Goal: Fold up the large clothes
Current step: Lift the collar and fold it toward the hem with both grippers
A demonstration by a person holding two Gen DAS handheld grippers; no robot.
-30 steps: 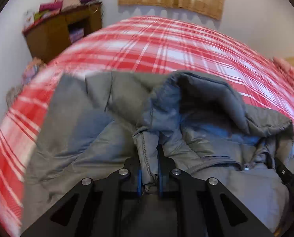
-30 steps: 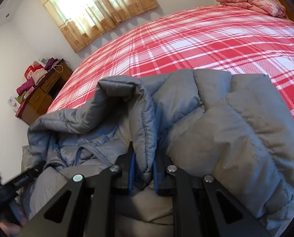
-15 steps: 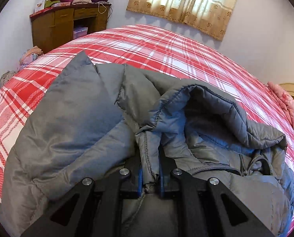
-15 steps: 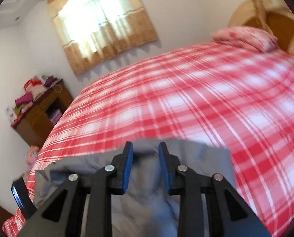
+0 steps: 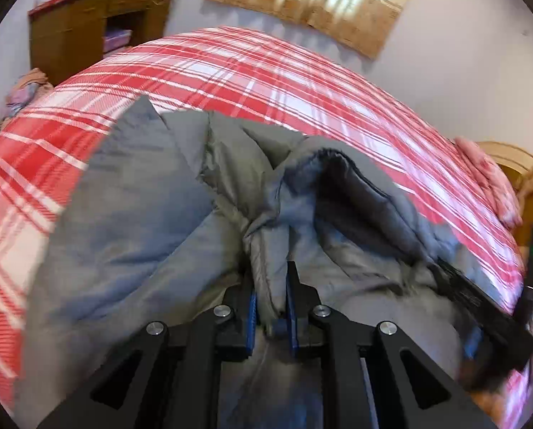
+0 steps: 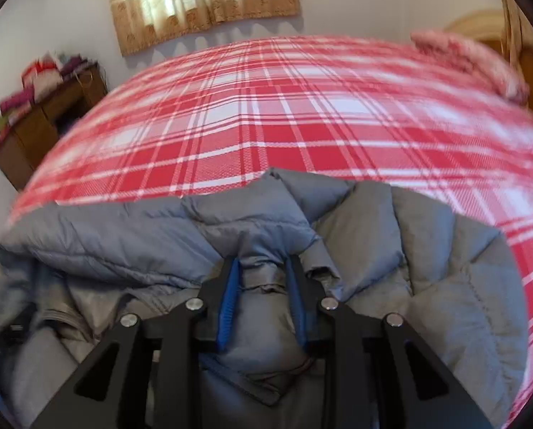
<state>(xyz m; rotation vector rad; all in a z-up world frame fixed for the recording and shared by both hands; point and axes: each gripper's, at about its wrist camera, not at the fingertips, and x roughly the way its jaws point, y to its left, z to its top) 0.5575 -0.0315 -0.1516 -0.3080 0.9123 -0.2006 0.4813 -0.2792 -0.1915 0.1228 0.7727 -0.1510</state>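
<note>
A large grey quilted puffer jacket [image 5: 134, 221] lies bunched on the red plaid bed [image 5: 266, 82]. My left gripper [image 5: 270, 279] is shut on a thick fold of the jacket near its collar. In the right wrist view the jacket [image 6: 427, 286] spreads across the near part of the bed [image 6: 284, 118]. My right gripper [image 6: 264, 271] stands with its jaws parted over a fold of the jacket, with fabric lying between the blue pads [image 6: 229, 304]. The right gripper also shows at the right edge of the left wrist view [image 5: 480, 307].
A wooden cabinet [image 5: 87, 28] with piled clothes stands at the far left by the wall. A curtained window [image 6: 202, 0] is behind the bed. A pink pillow [image 6: 470, 60] lies at the far right by a wooden headboard.
My right gripper let go of the jacket fold, swung up and has come back down over the jacket with jaws parted. My left gripper keeps its hold and the jacket has shifted forward.
</note>
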